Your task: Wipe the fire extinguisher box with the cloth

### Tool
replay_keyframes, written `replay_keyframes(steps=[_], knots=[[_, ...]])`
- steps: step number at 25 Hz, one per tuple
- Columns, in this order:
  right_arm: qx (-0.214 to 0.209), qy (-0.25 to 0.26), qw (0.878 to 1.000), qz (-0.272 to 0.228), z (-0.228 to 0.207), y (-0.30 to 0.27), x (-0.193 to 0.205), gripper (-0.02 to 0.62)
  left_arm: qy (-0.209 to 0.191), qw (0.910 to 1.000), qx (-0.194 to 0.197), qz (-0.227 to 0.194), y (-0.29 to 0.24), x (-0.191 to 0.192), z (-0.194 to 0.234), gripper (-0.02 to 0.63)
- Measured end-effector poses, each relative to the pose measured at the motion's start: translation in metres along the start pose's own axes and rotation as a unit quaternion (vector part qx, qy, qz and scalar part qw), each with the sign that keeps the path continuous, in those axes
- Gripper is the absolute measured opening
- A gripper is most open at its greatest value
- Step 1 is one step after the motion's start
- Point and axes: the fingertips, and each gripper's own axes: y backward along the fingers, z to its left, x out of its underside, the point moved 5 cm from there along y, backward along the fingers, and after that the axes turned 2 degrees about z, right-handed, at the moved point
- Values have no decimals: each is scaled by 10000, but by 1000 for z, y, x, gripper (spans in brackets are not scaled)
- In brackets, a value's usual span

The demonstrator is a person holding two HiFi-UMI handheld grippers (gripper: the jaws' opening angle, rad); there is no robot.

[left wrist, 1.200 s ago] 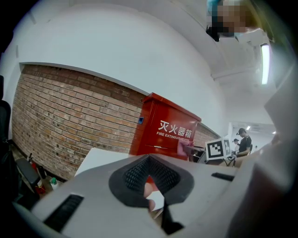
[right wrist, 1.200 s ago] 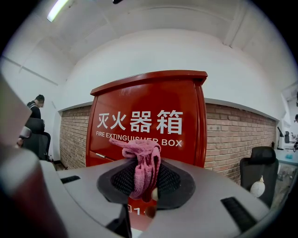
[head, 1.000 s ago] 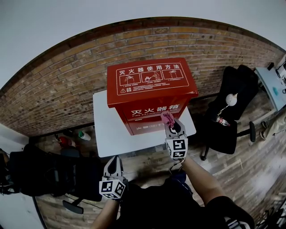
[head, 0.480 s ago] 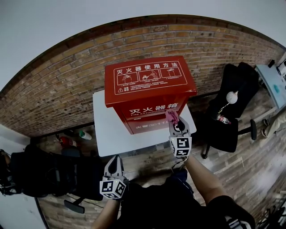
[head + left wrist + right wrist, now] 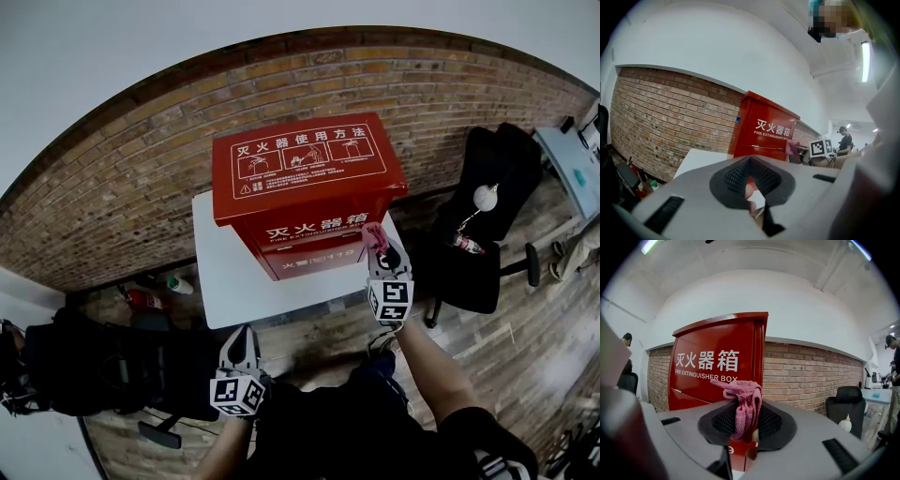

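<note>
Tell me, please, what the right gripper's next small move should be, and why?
Probably ease the right gripper forward so the pink cloth presses flat on the red box front, ready for a stroke. Its jaws are shut on the cloth, which sits by the box's front right corner; whether it touches is unclear.

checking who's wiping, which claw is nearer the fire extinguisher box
Right. The right claw, gripping the pink cloth, is at the box's front right corner; the left claw hangs well back.

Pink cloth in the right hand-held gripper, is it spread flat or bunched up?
Bunched up. The cloth is a crumpled wad pinched between the right hand-held gripper's jaws, near the fire extinguisher box.
</note>
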Motion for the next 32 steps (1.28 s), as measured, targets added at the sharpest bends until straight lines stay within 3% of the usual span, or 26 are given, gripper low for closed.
replay_keyframes(steps=[20, 32], knots=[[192, 34, 9998, 35, -13, 2, 9, 100, -7, 9999, -90, 68, 1, 1, 3, 23], [172, 66, 9993, 332, -9, -9, 52, 100, -24, 9994, -270, 209, 8, 9, 11, 23]])
